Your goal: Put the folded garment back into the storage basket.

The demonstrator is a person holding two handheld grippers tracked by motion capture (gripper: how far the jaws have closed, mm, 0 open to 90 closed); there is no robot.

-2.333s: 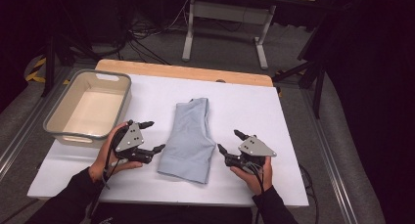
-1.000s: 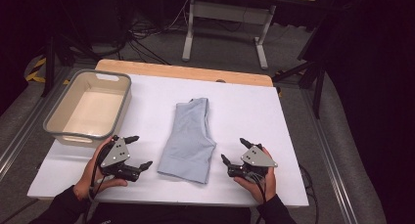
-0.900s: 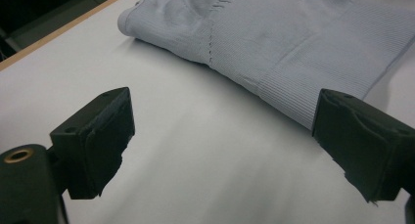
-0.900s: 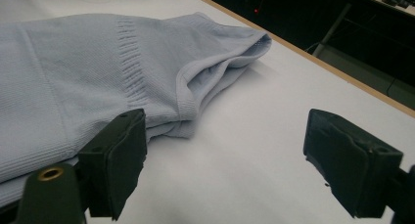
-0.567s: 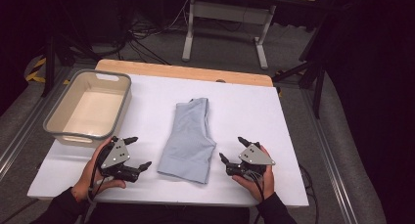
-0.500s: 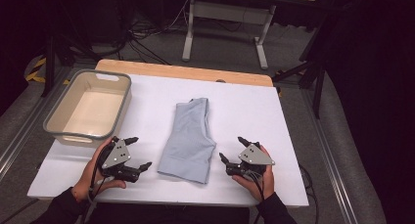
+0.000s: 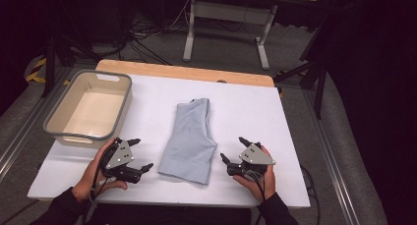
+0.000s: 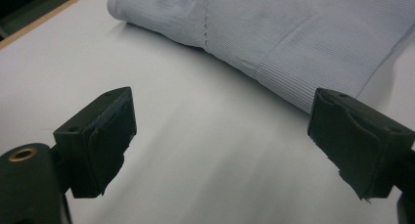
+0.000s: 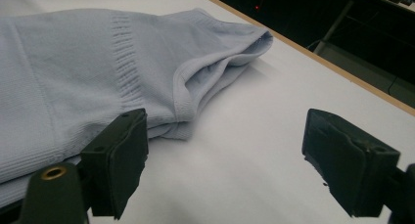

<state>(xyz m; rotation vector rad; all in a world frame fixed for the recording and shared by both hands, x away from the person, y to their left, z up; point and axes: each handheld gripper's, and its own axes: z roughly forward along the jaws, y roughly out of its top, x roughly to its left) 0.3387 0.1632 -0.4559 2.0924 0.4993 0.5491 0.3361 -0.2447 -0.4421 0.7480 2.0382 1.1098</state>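
Note:
A folded light-blue ribbed garment (image 7: pixel 192 136) lies flat in the middle of the white table top (image 7: pixel 246 107). To its left my left gripper (image 7: pixel 141 154) rests near the front edge, open, with nothing between its fingers. My right gripper (image 7: pixel 232 149) sits to the garment's right, also open and holding nothing. In the left gripper view the garment's hem (image 8: pixel 293 38) lies just beyond the left gripper (image 8: pixel 220 141), apart from both pads. In the right gripper view the garment (image 9: pixel 73 62) reaches past one of the fingers (image 9: pixel 117 160), and the right gripper (image 9: pixel 225 155) has bare table between its pads.
A grey tub (image 7: pixel 54 122) with a pale inside stands at the table's left, just beyond my left hand. A wooden strip (image 7: pixel 187 71) runs along the far edge. Past it are a desk frame (image 7: pixel 226 18) and cables on the floor.
Since the earliest frame both hands have drawn back from the garment toward the near edge. Over the last second neither gripper has moved, and the garment lies as before.

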